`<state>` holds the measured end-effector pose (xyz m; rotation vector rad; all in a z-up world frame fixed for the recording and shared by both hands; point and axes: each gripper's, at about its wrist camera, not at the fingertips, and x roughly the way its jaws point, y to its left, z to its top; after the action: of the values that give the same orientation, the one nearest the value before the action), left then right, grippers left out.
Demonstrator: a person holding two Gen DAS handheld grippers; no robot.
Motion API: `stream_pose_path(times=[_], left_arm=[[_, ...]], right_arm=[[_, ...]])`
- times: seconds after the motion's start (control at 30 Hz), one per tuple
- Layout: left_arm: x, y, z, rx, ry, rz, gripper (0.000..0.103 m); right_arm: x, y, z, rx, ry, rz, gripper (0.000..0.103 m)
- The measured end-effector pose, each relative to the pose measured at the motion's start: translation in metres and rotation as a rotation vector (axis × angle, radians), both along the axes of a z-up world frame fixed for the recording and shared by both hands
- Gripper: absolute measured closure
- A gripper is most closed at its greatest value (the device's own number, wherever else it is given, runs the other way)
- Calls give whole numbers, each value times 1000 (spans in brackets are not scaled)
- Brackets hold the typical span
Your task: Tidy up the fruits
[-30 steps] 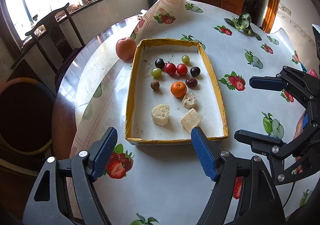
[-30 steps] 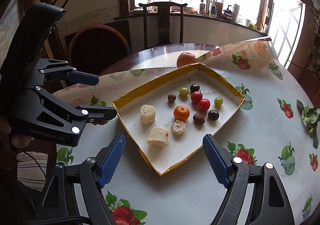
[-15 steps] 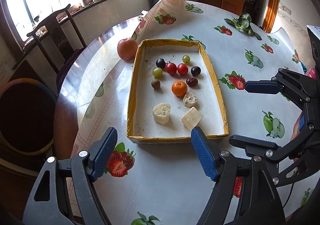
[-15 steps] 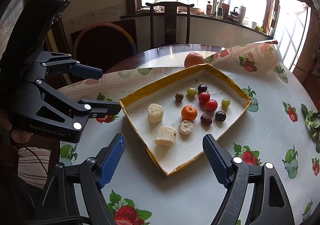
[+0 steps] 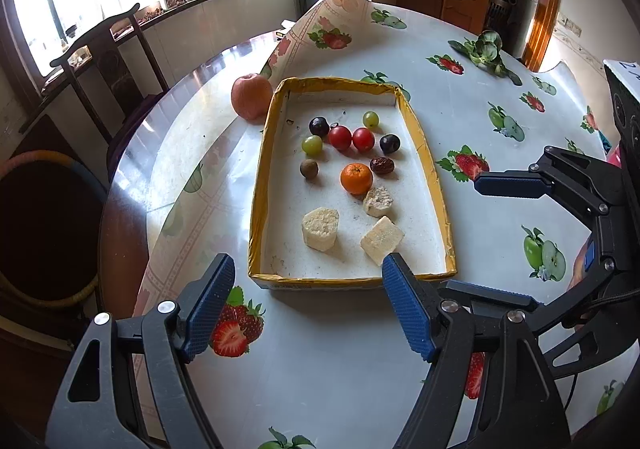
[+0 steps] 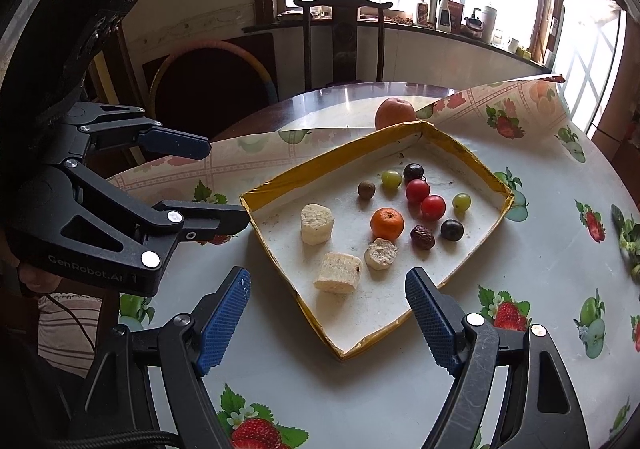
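Observation:
A shallow white tray with a yellow rim (image 5: 430, 161) (image 6: 276, 185) lies on the table. In it are an orange mandarin (image 5: 355, 178) (image 6: 386, 224), two red tomatoes (image 5: 340, 137), green grapes (image 5: 312, 145), dark grapes (image 5: 319, 125), a brown date (image 5: 382, 165) and three pale banana chunks (image 5: 320, 223) (image 6: 338, 272). A red apple (image 5: 251, 96) (image 6: 395, 112) sits outside the tray's far corner. My left gripper (image 5: 308, 305) (image 6: 212, 185) is open and empty just before the tray's near edge. My right gripper (image 6: 328, 319) (image 5: 500, 241) is open and empty at the tray's side.
The fruit-print tablecloth (image 5: 460, 117) is folded up behind the tray (image 5: 340, 9). A leafy green vegetable (image 5: 484, 49) lies at the far right. A wooden chair (image 5: 108, 61) and a hoop (image 6: 212, 61) stand beyond the table edge.
Both grippers have drifted slightly; the tray sits a little lower and nearer in both views. Both grippers stay open and empty.

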<state>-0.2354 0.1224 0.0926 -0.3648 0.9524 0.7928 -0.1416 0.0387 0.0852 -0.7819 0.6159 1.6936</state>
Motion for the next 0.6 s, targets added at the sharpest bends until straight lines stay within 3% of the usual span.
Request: stream_pose_path(times=[0.6], left_arm=[[3, -2, 2, 10, -1, -21, 27]], right_arm=[[-4, -1, -3, -18, 21, -1, 21]])
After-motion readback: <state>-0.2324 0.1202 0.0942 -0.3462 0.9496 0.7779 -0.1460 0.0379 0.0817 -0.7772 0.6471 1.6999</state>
